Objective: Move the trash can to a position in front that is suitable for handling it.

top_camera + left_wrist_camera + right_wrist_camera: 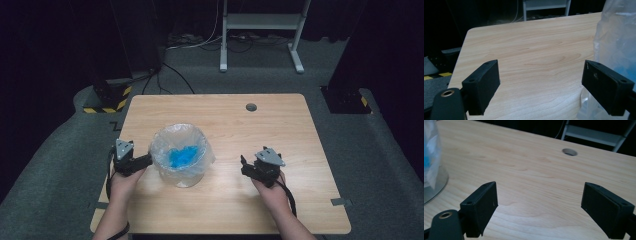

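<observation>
Bin liner, blue contents blurred.

1. In the left gripper view, the bag-lined container is cut off by the right edge.
2. In the right gripper view, the left edge crops it.
3. The blue item inside is too blurred to identify.
4. The surface's near edge hides the forearms.

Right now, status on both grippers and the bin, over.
Left gripper open, beside the plastic-lined bin. Right gripper open, apart from the bin, over bare table. Blue item inside the liner. Nothing in the way.
</observation>
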Demonstrator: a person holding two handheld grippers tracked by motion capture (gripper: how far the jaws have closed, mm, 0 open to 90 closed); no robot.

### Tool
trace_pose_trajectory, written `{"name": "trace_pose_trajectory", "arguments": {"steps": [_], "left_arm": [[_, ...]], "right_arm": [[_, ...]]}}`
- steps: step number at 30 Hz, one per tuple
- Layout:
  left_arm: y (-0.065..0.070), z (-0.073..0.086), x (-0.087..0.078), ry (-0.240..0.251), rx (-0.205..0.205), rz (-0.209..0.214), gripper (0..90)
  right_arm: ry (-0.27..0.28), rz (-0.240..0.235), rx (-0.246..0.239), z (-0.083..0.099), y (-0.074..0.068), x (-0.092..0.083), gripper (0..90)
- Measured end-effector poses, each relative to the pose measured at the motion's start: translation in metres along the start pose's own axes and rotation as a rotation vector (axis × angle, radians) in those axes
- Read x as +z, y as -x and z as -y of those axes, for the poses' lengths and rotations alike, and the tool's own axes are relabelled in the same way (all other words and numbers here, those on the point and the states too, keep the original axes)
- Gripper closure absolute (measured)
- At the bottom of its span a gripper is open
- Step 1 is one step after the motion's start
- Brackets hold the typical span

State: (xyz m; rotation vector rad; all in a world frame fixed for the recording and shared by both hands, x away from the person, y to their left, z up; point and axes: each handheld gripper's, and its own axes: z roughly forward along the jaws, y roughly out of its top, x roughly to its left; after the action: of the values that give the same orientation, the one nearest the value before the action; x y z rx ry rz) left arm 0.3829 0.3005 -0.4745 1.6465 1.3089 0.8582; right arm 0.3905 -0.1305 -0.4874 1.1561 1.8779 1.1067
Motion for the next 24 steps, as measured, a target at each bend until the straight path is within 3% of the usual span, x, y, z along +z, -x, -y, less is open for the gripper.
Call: {"name": "trace_pose_trajectory", "arguments": {"steps": [3, 7, 11, 14, 19, 20, 24], "left_arm": [[0.004, -0.001, 0.004, 0.003, 0.004, 0.014, 14.8], [0.004, -0.002, 0.006, 0.002, 0.010, 0.025, 15.2], [0.003, -0.001, 0.007, 0.003, -0.010, 0.052, 15.7], [0.006, -0.001, 0.007, 0.007, -0.014, 0.068, 17.0], [0.014, -0.003, 0.009, 0.006, -0.013, 0.114, 18.5], [0.016, -0.004, 0.009, 0.001, -0.011, 0.120, 21.8], [0.024, -0.006, 0.010, -0.013, 0.006, 0.133, 26.2]], "right_arm": [[-0.003, -0.011, -0.005, -0.004, -0.009, 0.007, 13.5], [0.019, -0.020, 0.026, -0.013, -0.024, 0.018, 13.5], [0.019, -0.052, 0.056, -0.021, -0.044, 0.035, 13.5], [0.020, -0.067, 0.076, -0.024, -0.051, 0.041, 13.5], [0.045, -0.100, 0.065, -0.038, -0.063, 0.051, 13.5], [0.045, -0.116, 0.050, -0.040, -0.065, 0.051, 18.0], [0.033, -0.100, 0.040, -0.039, -0.065, 0.047, 19.1]]}}
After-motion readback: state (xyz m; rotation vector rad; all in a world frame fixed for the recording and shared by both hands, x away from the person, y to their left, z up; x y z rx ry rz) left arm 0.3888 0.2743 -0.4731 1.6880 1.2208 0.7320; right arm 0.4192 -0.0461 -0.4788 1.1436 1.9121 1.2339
